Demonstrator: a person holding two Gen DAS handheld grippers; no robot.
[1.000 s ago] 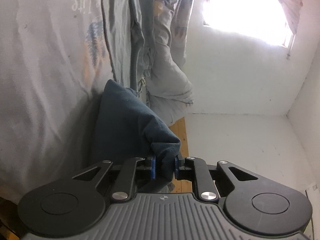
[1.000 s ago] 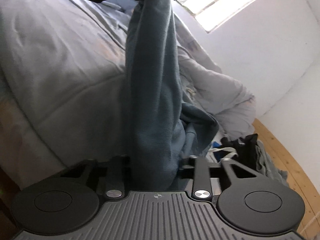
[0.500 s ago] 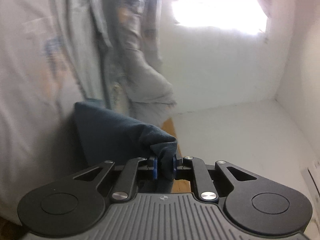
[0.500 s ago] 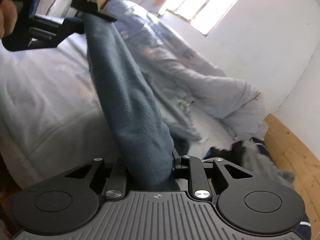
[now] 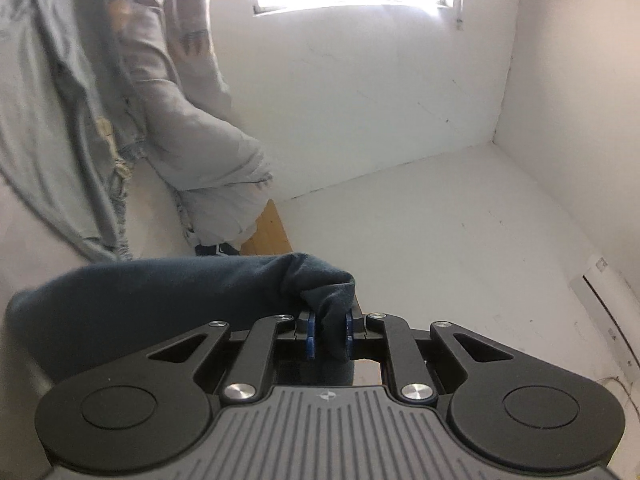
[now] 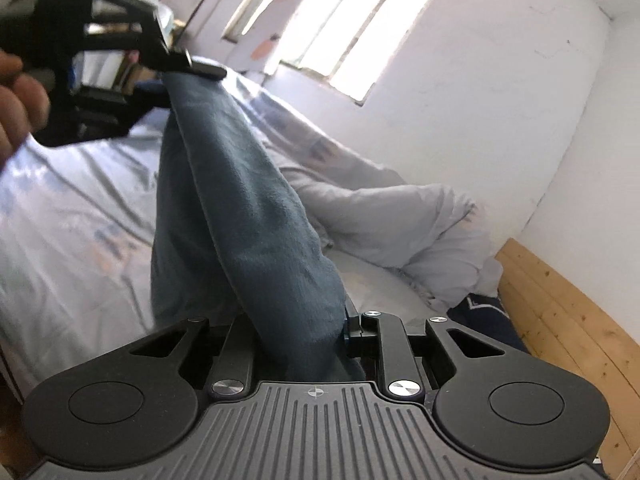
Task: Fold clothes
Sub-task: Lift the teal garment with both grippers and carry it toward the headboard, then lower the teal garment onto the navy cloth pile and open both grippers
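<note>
A dark teal garment [image 6: 240, 216] hangs stretched in the air between my two grippers, above the bed. My left gripper [image 5: 329, 334] is shut on one bunched end of the garment [image 5: 160, 300]; it also shows at the upper left of the right wrist view [image 6: 188, 66], held by a hand. My right gripper [image 6: 304, 340] is shut on the garment's other end, and the cloth hides its left finger.
A bed with a pale blue sheet [image 6: 68, 216] lies below. A crumpled grey duvet [image 6: 400, 220] is heaped at its far side. Dark clothes [image 6: 484, 316] lie beside a wooden bed frame [image 6: 560, 304]. White walls and a bright window [image 6: 344, 28] stand behind.
Both grippers have swung with the garment: the left one moved left and up away from the right one, and the cloth now stretches out longer between them. Both stay shut.
</note>
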